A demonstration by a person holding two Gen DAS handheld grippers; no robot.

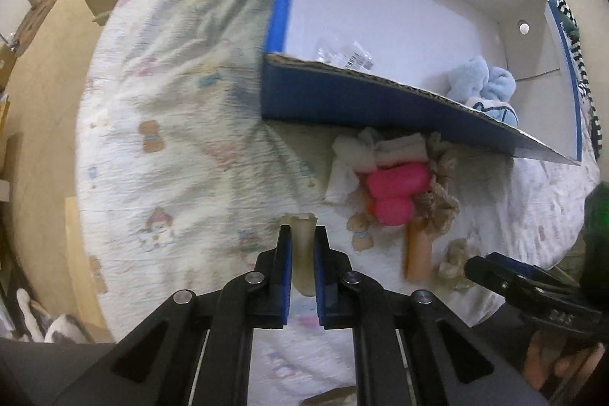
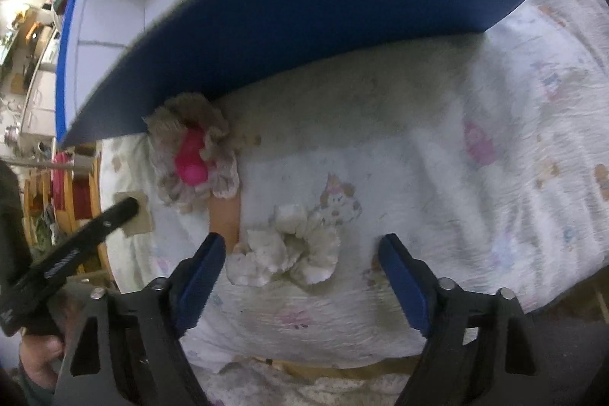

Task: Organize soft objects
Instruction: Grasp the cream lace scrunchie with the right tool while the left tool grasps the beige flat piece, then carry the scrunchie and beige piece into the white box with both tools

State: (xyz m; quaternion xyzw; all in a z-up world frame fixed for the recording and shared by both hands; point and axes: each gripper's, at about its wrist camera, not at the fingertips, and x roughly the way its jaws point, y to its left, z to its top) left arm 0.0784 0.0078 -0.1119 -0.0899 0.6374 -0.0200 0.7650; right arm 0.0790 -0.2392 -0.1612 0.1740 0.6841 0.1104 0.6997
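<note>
Beige soft piece [image 1: 303, 246]: clamped between the left gripper [image 1: 303, 234] fingers, above the bed [image 1: 171, 101], short of the blue box [image 1: 342, 97]. Step, judged: carrying to box; next, lift over its wall. Cream scrunchie [image 2: 285, 253]: on the bed between the spread, empty fingers of the right gripper [image 2: 304, 253].

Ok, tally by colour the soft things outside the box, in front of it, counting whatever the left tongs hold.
Pink: 1, pink toy
White: 1, white cloth bundle
Orange: 1, orange tube
Cream: 1, cream scrunchie
Beige: 2, frilly beige scrunchie and beige piece gripped in the left tongs
Total: 6
</note>
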